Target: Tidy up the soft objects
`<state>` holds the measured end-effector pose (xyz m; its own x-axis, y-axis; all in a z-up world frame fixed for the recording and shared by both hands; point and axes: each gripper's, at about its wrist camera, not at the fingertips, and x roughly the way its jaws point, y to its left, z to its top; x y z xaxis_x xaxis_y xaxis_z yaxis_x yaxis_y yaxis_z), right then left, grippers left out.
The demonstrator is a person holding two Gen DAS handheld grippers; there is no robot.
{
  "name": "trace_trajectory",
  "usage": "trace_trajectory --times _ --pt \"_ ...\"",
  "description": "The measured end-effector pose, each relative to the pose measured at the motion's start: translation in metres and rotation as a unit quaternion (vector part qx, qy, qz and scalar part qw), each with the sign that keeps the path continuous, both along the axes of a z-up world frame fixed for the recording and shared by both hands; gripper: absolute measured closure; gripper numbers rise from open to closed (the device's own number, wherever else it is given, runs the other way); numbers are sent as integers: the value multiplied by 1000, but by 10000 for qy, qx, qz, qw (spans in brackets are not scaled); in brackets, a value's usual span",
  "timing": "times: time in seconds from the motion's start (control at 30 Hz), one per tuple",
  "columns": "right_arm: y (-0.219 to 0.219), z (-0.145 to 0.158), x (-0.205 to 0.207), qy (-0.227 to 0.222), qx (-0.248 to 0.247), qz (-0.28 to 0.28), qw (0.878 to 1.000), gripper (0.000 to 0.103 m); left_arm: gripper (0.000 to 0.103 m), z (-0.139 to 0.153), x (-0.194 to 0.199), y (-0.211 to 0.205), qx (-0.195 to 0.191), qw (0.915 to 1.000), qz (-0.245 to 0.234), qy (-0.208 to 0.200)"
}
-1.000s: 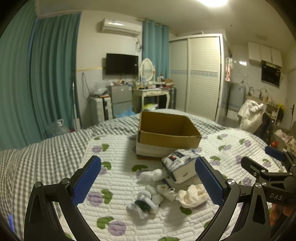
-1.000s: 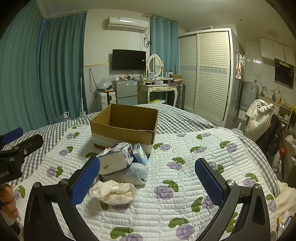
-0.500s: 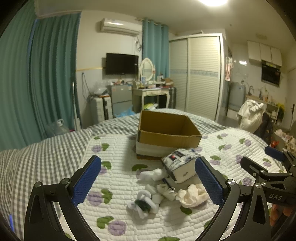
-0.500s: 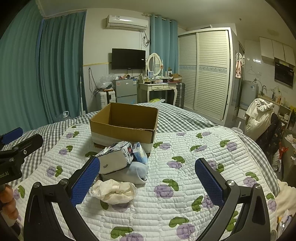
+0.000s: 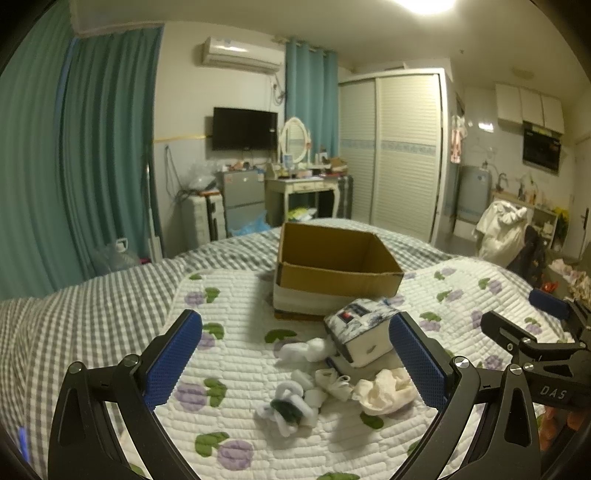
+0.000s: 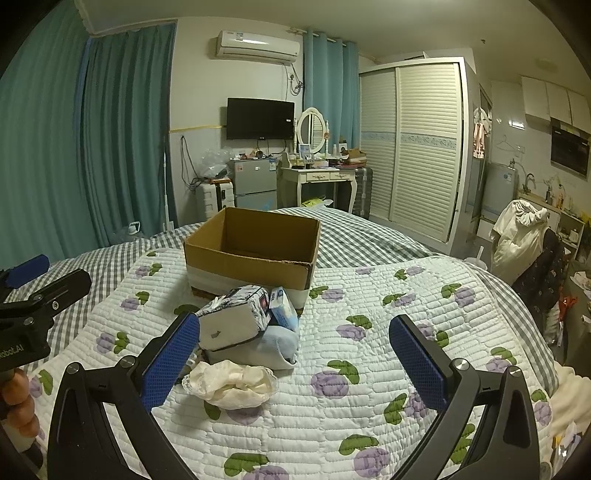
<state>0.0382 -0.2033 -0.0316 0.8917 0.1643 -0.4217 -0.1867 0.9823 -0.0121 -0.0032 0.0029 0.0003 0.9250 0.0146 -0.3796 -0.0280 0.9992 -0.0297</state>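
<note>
Left wrist view: I see my left gripper (image 5: 295,354) spread wide, holding nothing, above the quilt (image 5: 236,354).
Socks: white bundle with a dark patch (image 5: 288,408) between the pads; loose white sock (image 5: 306,349) just beyond.
Tissue packs: printed pack (image 5: 360,332) stacked on others, in front of the cardboard box (image 5: 336,273).
Cream cloth: crumpled piece (image 5: 384,391) near the right pad.
Right wrist view: my right gripper (image 6: 295,354) is spread too, empty; the cream cloth (image 6: 231,382) lies by its left pad.

Dim, yellowish room; ceiling lamp (image 5: 428,5) glares (fisheye bends the edges).
</note>
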Motion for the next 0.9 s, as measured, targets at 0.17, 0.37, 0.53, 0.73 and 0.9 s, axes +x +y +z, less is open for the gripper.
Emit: trace_trajectory --times 0.17,0.37,0.53,0.73,0.9 --pt "0 5 -5 -51 -23 42 10000 0 0 6 -6 1 -5 10000 -24 -64" --pt "3 11 -14 -114 -40 177 9998 0 0 13 -14 1 17 9999 -6 -103" --pt "5 10 -20 -66 -68 318 9994 0 0 2 -17 9 -92 9999 95 54" --pt "17 -18 -7 271 -93 526 9982 0 0 -37 -3 16 -38 9984 216 514" --pt "38 -70 24 928 -233 753 9926 0 1 -79 23 22 -49 9937 308 1076"
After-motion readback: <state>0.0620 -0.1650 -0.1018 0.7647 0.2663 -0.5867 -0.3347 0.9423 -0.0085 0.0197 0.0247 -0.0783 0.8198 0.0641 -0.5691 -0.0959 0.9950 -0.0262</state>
